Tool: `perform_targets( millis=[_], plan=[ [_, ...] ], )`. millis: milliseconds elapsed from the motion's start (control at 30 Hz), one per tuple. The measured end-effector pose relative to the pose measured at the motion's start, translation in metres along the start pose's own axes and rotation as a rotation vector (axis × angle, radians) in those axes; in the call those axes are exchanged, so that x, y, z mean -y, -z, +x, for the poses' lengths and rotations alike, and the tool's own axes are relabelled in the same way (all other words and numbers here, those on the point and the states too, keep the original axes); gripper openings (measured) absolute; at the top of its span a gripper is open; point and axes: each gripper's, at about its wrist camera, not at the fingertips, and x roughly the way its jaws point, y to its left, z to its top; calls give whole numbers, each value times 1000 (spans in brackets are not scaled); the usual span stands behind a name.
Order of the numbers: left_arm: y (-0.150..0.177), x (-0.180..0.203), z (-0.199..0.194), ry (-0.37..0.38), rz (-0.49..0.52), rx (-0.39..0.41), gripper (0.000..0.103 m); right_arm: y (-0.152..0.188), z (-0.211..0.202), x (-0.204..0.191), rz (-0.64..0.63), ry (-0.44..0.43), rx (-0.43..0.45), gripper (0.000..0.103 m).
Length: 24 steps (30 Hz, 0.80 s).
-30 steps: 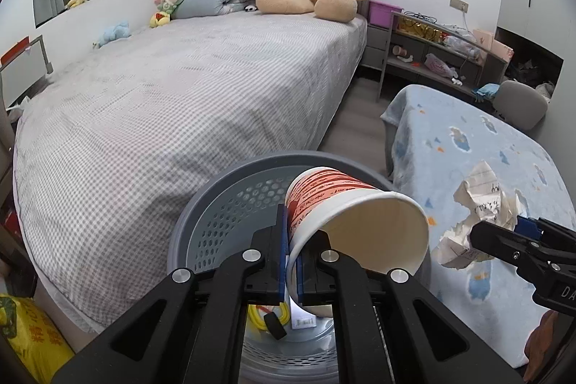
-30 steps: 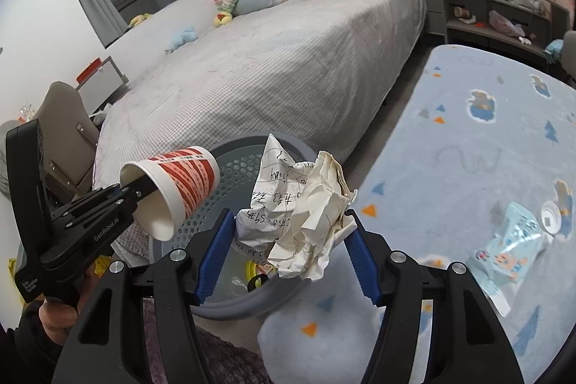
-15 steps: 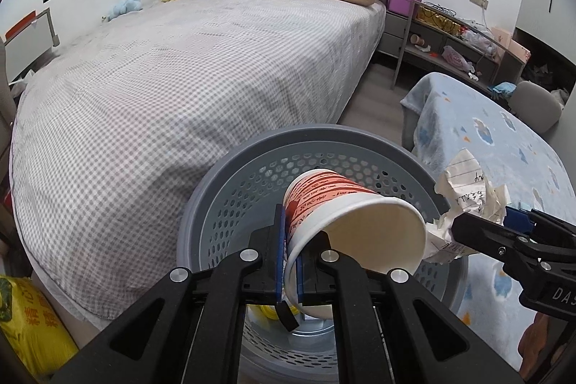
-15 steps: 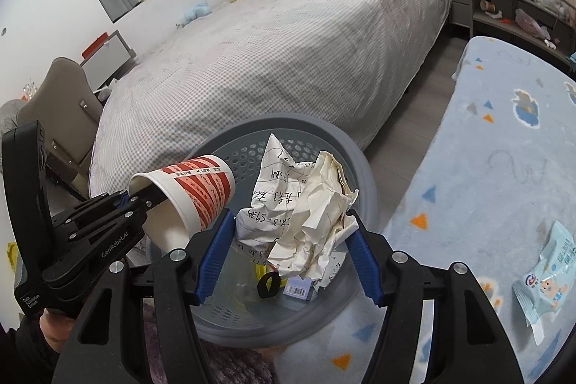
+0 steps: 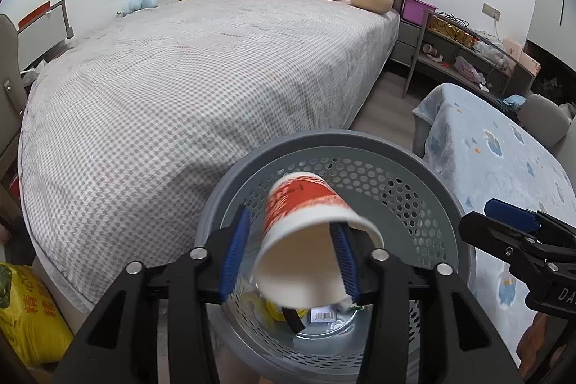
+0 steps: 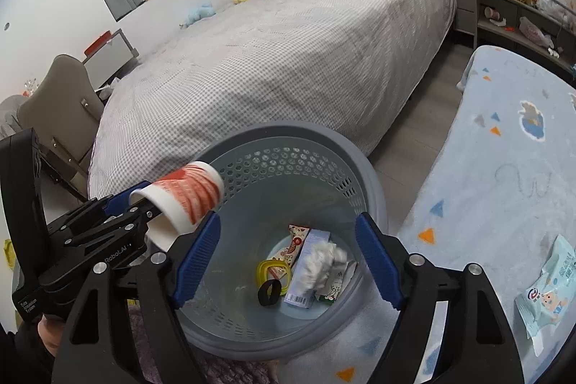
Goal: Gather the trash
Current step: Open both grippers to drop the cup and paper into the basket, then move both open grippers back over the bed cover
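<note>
Red-striped paper cup (image 5: 306,240) hangs at 12 o'clock above the grey perforated basket (image 5: 414,164), slipping off the left gripper (image 5: 288,254) as its fingers spread, while the right gripper (image 6: 288,256), opening and now empty, has dropped its crumpled paper (image 6: 322,263) inside.

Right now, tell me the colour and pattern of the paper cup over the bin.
The paper cup is white with red bands of print; the right wrist view shows it best.
</note>
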Motion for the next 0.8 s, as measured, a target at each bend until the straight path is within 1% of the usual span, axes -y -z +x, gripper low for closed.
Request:
perform_targets(
  millis=[167, 633, 800],
  plan=[
    [0, 1, 1, -10, 0, -1, 55, 2, 1, 2, 9, 1, -3, 76],
    [0, 1, 3, -13, -2, -1, 56, 6, 2, 4, 20, 1, -8, 77],
    [0, 2, 3, -12, -2, 1, 59, 6, 2, 4, 21, 1, -9, 77]
  ],
)
